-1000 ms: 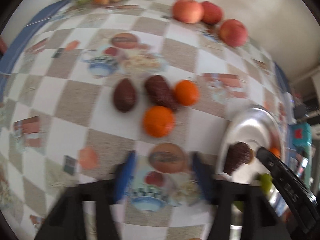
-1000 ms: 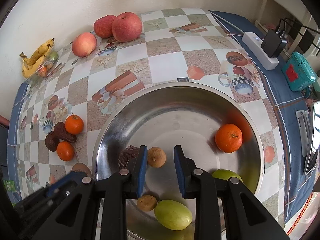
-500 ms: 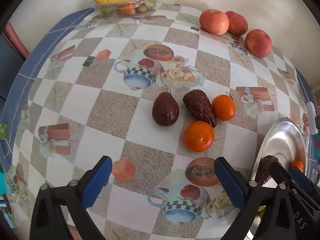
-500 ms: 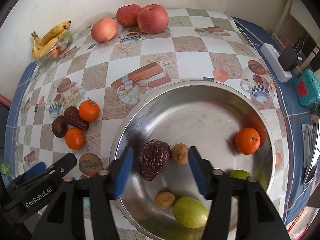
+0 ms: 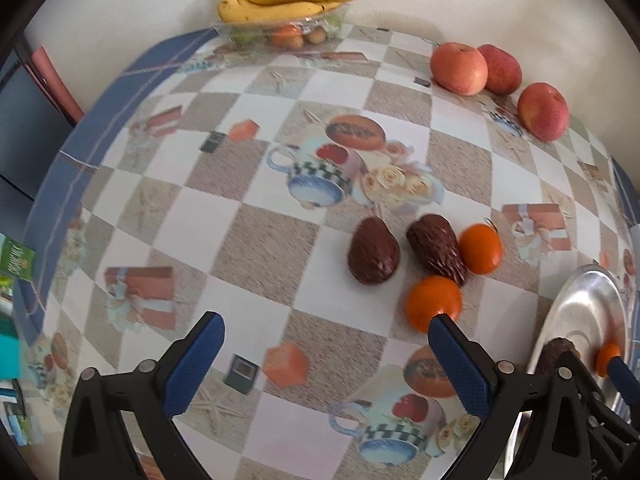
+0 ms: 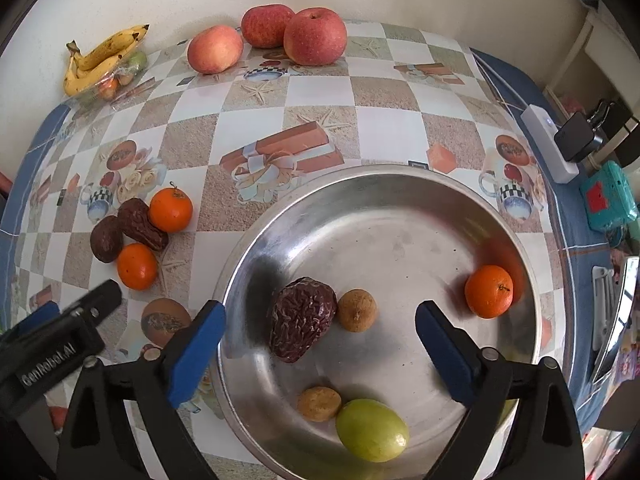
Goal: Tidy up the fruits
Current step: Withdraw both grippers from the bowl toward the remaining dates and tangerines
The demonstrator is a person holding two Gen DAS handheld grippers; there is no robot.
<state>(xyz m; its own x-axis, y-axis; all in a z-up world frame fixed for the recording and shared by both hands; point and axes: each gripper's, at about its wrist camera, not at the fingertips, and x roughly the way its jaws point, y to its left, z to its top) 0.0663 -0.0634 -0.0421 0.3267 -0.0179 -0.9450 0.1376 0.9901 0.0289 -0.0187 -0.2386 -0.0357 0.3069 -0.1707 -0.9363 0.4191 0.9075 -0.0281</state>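
My right gripper [image 6: 320, 340] is open and empty above the steel bowl [image 6: 400, 188]. The bowl holds a wrinkled dark red fruit [image 6: 302, 318], two small brown fruits [image 6: 356, 311], a tangerine [image 6: 489, 291] and a green fruit [image 6: 372, 430]. My left gripper [image 5: 326, 354] is open and empty above the tablecloth. Ahead of it lie two dark brown fruits [image 5: 374, 256] and two tangerines [image 5: 434, 302], the near one beside my right fingertip. They also show in the right wrist view [image 6: 136, 266].
Three apples [image 6: 316, 36] sit at the table's far edge by the wall. Bananas on a clear tray of small fruit [image 5: 280, 4] stand at the far corner. A white power strip [image 6: 552, 144] and a teal box [image 6: 608, 196] lie right of the bowl.
Both grippers opened wide and drew back. The right one let go of the wrinkled dark red fruit, which now lies in the bowl. The left view swung left.
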